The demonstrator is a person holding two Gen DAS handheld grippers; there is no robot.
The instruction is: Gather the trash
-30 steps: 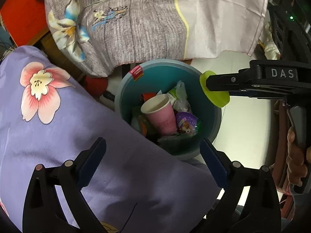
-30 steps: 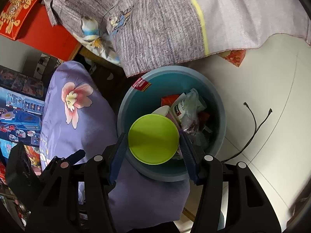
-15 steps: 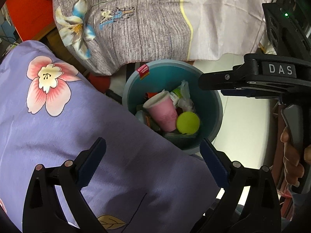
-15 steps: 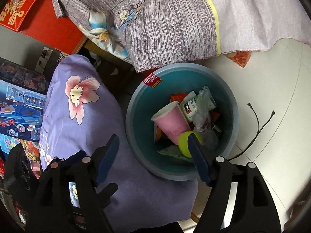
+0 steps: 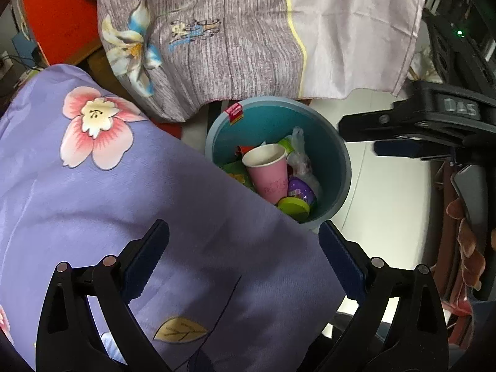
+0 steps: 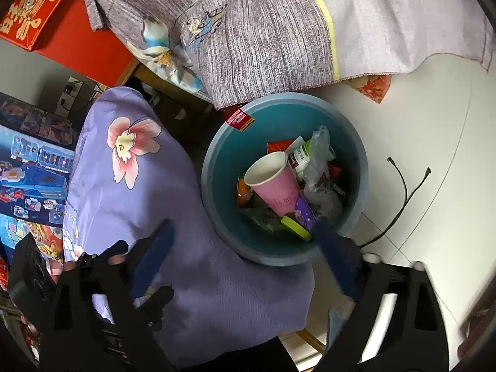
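Note:
A teal trash bin (image 5: pixel 342 158) (image 6: pixel 217 167) stands on the floor with a pink paper cup (image 5: pixel 269 170) (image 6: pixel 276 183), wrappers, a purple packet and a lime green lid (image 5: pixel 294 207) (image 6: pixel 296 227) inside. My left gripper (image 5: pixel 241 260) is open and empty above the purple flowered cloth (image 5: pixel 93 192). My right gripper (image 6: pixel 245 251) is open and empty above the bin's near rim; it shows from the side in the left wrist view (image 5: pixel 403 133).
A grey floral cloth (image 5: pixel 232 37) (image 6: pixel 279 31) hangs over the bin's far side. A black cable (image 6: pixel 400 198) lies on the white floor to the right. Toy boxes (image 6: pixel 28 167) stand at the left, a red surface (image 6: pixel 80 43) behind.
My right gripper opened and let go of the lime green lid, which dropped into the bin beside the pink cup. Both grippers drew back a little.

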